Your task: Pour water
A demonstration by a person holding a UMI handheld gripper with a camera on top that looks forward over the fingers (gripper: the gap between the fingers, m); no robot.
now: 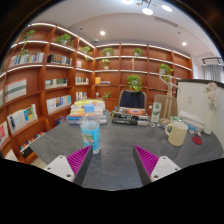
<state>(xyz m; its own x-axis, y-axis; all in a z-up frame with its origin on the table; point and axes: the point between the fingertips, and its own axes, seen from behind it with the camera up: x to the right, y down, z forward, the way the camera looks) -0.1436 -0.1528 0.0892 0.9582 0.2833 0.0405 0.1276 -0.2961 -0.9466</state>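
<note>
With the gripper (112, 163) spread wide and holding nothing, steer it over the table (120, 150) toward the water bottle (91, 133) standing just ahead of the left finger (the pale pitcher (176, 131) waits well apart, rightward), centring the bottle between both pads before closing.

Grey desk (110, 150) carries a clear plastic bottle with blue label (91, 133), upright ahead of the left tong finger. A pale pitcher-like cup (177, 132) stands well apart to the right. Stacked books and boxes (125, 117) sit along the far edge.
</note>
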